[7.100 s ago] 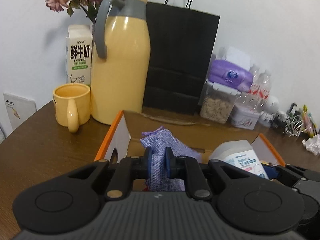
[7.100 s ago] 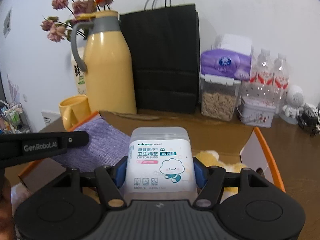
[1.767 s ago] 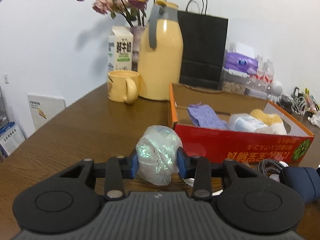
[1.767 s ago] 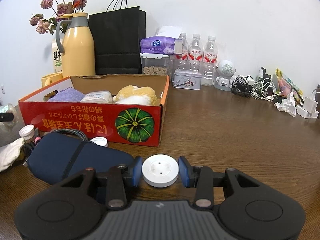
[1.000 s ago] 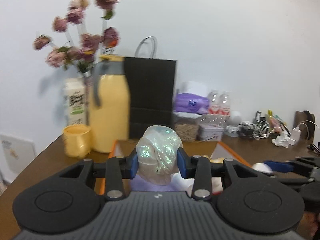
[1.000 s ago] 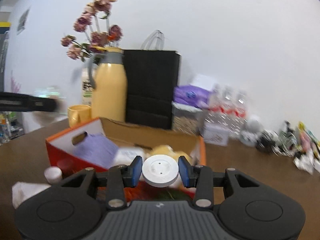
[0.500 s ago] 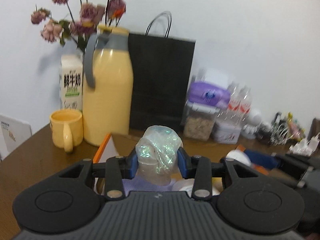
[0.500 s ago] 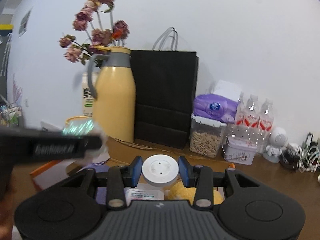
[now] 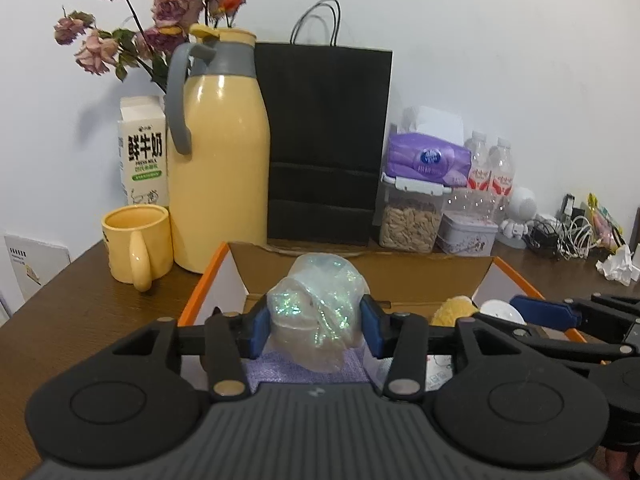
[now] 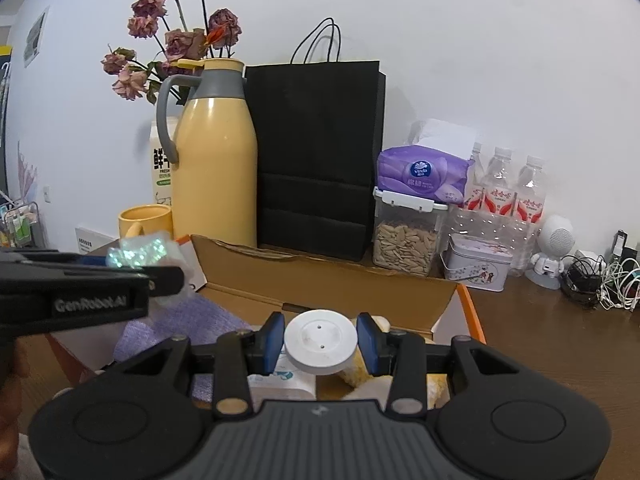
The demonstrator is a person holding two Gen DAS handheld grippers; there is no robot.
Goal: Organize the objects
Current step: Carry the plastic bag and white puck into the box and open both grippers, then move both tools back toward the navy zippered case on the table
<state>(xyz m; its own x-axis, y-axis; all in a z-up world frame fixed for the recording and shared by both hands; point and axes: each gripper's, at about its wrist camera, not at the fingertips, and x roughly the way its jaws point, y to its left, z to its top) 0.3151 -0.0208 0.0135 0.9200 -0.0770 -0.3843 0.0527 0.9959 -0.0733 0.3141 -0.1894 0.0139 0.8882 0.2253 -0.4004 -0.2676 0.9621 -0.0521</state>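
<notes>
While glittering, iridescent crumpled bag [image 9: 316, 312], translucent, over box [image 9: 208, 280]

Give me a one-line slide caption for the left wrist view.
Left tongs opening around an iridescent wrapped bundle above the cardboard box.

Both wrist cameras look forward, slightly down, close over the cardboard box [image 9: 360, 268], sharing the yellow flask [image 10: 216, 156]

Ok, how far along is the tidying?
Done: purple cloth, cotton-bud box, yellow plush lie in the cardboard box. In hand: left gripper's jaws, just opening, flank the iridescent skull; right gripper holds the white disc, both above the box. Remaining: dropping them in.
</notes>
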